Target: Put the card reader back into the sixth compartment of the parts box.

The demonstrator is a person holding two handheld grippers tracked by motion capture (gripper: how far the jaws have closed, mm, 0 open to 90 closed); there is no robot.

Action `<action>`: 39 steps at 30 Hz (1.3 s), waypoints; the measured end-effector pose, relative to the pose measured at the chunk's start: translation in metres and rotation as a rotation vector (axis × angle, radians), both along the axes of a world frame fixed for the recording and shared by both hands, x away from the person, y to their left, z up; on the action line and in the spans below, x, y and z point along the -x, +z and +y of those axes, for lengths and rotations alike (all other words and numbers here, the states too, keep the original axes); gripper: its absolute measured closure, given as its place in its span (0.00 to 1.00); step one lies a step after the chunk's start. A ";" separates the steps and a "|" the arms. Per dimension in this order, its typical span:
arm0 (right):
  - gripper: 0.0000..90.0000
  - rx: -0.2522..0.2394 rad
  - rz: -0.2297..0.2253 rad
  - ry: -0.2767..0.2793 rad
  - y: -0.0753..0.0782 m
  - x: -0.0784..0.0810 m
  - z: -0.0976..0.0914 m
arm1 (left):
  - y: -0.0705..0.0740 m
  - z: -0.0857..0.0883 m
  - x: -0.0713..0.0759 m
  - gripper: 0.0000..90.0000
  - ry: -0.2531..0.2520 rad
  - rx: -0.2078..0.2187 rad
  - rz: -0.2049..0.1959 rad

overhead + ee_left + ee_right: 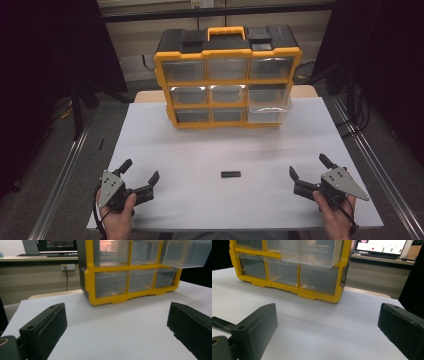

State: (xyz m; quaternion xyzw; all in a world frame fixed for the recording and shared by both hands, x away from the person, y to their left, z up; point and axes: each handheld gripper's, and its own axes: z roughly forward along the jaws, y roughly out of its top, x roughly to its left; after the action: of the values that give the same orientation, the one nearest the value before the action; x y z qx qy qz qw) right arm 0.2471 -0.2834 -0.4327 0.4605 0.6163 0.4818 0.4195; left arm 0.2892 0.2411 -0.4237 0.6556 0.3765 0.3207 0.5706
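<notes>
A yellow and black drawer organiser (227,77) with clear drawers stands at the far side of the white table (200,150). Its middle-right drawer (269,107) is pulled out; the same drawer (186,253) juts at the upper right of the left gripper view and drawer (310,252) at the top of the right gripper view. A small black block (230,174) lies flat near the front middle. My left gripper (139,171) rests at the front left, open, nothing between its jaws. At the front right my right gripper (309,168) is open and empty too.
The organiser (130,272) (287,270) fills the back of both gripper views. Metal rails (65,170) run along both sides of the table. A monitor (382,246) sits on a desk behind. Bare tabletop lies between the grippers and the organiser.
</notes>
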 end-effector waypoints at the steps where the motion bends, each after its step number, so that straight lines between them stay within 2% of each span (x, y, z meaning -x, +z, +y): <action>1: 0.03 -0.005 0.003 0.007 0.000 0.000 0.000 | 0.000 0.000 0.000 0.03 0.000 -0.005 -0.003; 5: 0.03 -0.011 0.001 0.017 0.000 -0.001 -0.001 | 0.000 -0.001 -0.001 0.03 -0.016 0.001 0.005; 12: 0.00 -0.047 0.016 0.084 -0.001 -0.003 0.002 | 0.000 -0.001 -0.002 0.03 -0.017 -0.004 0.008; 16: 0.00 -0.019 0.041 0.117 -0.002 -0.007 0.007 | -0.001 -0.002 -0.002 0.03 -0.010 -0.001 0.005; 18: 0.00 -0.031 0.048 0.131 -0.002 -0.008 0.007 | -0.002 -0.002 -0.002 0.03 -0.019 -0.012 0.017; 20: 0.00 -0.042 0.059 0.162 -0.002 -0.011 0.009 | -0.002 -0.001 -0.001 0.03 -0.016 -0.010 0.015; 22: 0.01 -0.043 0.067 0.168 -0.002 -0.011 0.010 | -0.001 0.000 0.001 0.03 -0.014 -0.014 0.016; 27: 0.01 -0.048 0.091 0.206 -0.002 -0.013 0.014 | -0.002 0.002 0.001 0.03 -0.003 -0.001 0.015; 31: 0.01 -0.079 0.116 0.238 -0.003 -0.015 0.015 | -0.002 0.001 0.001 0.03 -0.017 0.001 0.024; 39: 0.01 -0.091 0.126 0.287 0.001 -0.018 0.018 | -0.002 0.004 0.001 0.03 -0.017 0.011 0.016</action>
State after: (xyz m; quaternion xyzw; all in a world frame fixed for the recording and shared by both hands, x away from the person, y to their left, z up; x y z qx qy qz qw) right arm 0.2648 -0.2658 -0.4317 0.4155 0.6784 0.5343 0.2856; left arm 0.2886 0.2449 -0.4253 0.6583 0.3774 0.3085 0.5736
